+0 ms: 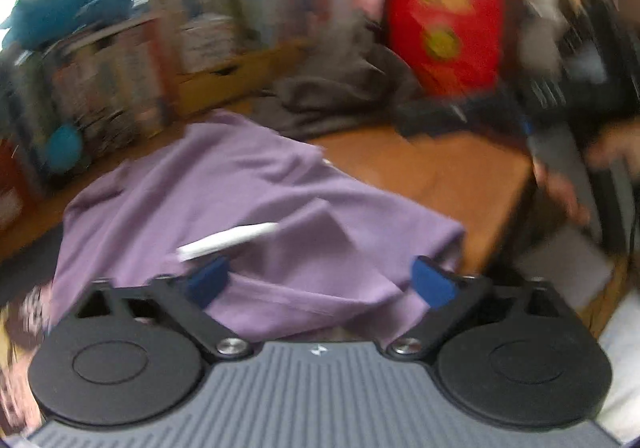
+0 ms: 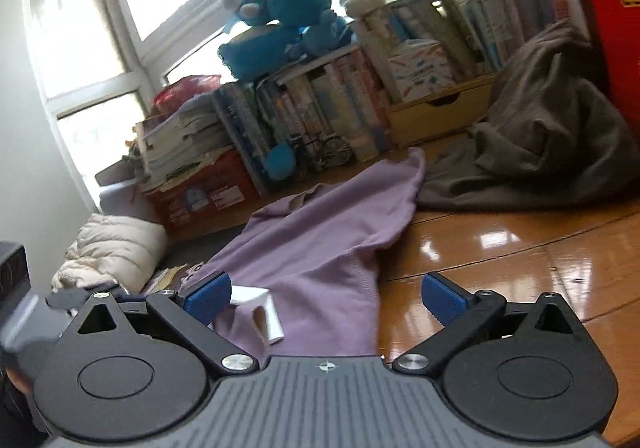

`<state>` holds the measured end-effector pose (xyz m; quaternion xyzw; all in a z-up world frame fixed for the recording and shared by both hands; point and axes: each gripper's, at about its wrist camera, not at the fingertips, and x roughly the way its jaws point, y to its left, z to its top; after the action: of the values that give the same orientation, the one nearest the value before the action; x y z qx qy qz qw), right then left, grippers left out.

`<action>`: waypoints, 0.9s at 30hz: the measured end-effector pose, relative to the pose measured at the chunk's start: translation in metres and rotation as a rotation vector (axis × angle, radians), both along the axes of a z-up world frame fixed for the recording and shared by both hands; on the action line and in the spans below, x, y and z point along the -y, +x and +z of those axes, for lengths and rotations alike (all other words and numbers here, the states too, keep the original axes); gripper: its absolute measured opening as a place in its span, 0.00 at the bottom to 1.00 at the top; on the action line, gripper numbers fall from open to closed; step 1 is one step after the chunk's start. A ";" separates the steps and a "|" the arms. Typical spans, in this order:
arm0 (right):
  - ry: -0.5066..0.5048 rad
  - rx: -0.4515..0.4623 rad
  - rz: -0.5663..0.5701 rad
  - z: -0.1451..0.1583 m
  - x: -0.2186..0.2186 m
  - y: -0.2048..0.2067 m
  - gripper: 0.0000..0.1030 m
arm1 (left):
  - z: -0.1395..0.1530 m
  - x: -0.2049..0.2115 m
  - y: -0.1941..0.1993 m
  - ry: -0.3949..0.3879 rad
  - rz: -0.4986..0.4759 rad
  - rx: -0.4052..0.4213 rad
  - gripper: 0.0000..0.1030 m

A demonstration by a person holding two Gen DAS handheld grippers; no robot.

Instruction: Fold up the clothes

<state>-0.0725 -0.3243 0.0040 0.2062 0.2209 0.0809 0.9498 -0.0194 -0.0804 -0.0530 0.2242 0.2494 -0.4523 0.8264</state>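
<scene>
A purple shirt (image 1: pixel 224 204) lies spread on the wooden table (image 1: pixel 440 176), with a white tag (image 1: pixel 228 242) on top near its close edge. My left gripper (image 1: pixel 322 282) is open, its blue pads apart just above the shirt's near hem. In the right wrist view the same purple shirt (image 2: pixel 320 244) stretches away from me, its white tag (image 2: pixel 264 308) by my left pad. My right gripper (image 2: pixel 326 296) is open over the shirt's near end and holds nothing. The right gripper and the hand holding it (image 1: pixel 560 164) show at the right of the left wrist view.
A grey garment (image 2: pixel 540 152) is heaped at the back of the table (image 2: pixel 520 248). Rows of books (image 2: pixel 320 116) with plush toys (image 2: pixel 280 28) line the far side. A red box (image 1: pixel 444 16) stands at the back right. A cream padded jacket (image 2: pixel 116 252) lies at the left.
</scene>
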 end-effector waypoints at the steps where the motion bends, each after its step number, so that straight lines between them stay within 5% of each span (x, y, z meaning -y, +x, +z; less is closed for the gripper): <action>1: 0.010 -0.004 -0.011 -0.001 0.005 -0.002 1.00 | -0.004 0.007 -0.005 0.042 -0.035 0.031 0.75; 6: 0.080 -0.030 -0.039 -0.015 0.020 -0.003 1.00 | -0.016 0.023 -0.011 0.179 -0.085 0.075 0.66; 9: 0.111 -0.055 -0.035 -0.024 0.023 -0.001 1.00 | -0.023 0.032 0.001 0.232 -0.047 0.036 0.35; 12: 0.135 -0.075 -0.023 -0.029 0.023 0.001 1.00 | -0.017 0.031 0.008 0.210 -0.037 0.018 0.22; 16: 0.145 -0.072 -0.001 -0.030 0.022 0.003 1.00 | 0.001 0.016 0.015 0.155 -0.022 0.056 0.17; 23: 0.133 -0.097 0.066 -0.030 0.009 0.011 1.00 | 0.040 -0.026 0.043 0.053 0.145 0.110 0.12; 27: -0.011 -0.085 0.166 -0.025 -0.026 0.017 1.00 | 0.047 -0.055 0.059 0.041 0.273 0.093 0.12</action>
<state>-0.0554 -0.2980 -0.0211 0.1850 0.2780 0.1495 0.9307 0.0394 -0.0250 -0.0064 0.2255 0.2482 -0.3197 0.8862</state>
